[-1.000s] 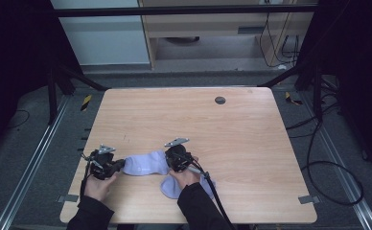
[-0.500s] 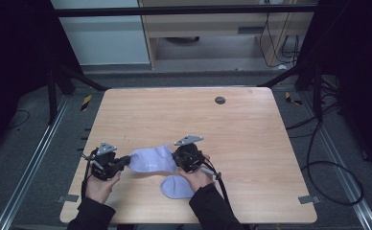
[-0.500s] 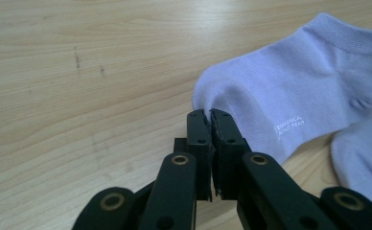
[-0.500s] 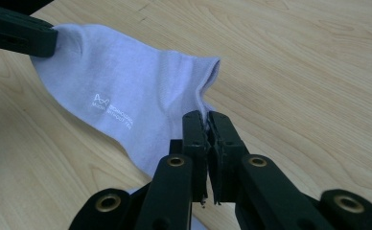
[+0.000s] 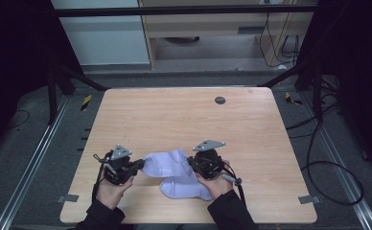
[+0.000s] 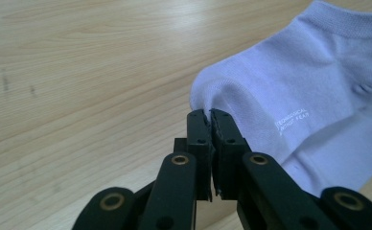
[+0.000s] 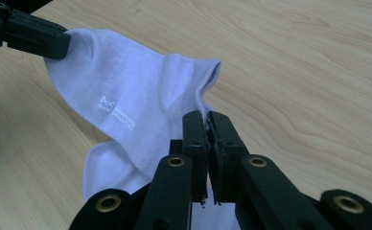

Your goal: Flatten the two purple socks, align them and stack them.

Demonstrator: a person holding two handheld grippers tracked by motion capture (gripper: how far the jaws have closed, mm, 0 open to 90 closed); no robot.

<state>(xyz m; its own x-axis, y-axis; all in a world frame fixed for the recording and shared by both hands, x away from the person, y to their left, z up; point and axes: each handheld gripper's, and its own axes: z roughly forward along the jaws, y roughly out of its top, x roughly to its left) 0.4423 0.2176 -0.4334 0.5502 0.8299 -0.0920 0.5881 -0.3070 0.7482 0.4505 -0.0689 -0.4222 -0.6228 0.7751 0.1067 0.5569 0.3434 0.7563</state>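
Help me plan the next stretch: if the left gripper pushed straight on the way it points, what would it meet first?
The left gripper points across at the right gripper, already shut on the upper sock. Going on, it would bunch that sock first, then probably meet the right gripper; depth is unclear.

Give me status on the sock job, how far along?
Done: both grippers have hold of the top sock, the left gripper shut on its toe end, the right gripper shut on its cuff edge. In hand: the sock is stretched between them above a second sock that lies on the table. Left: probably laying it onto the second one to pair them; not yet set down.
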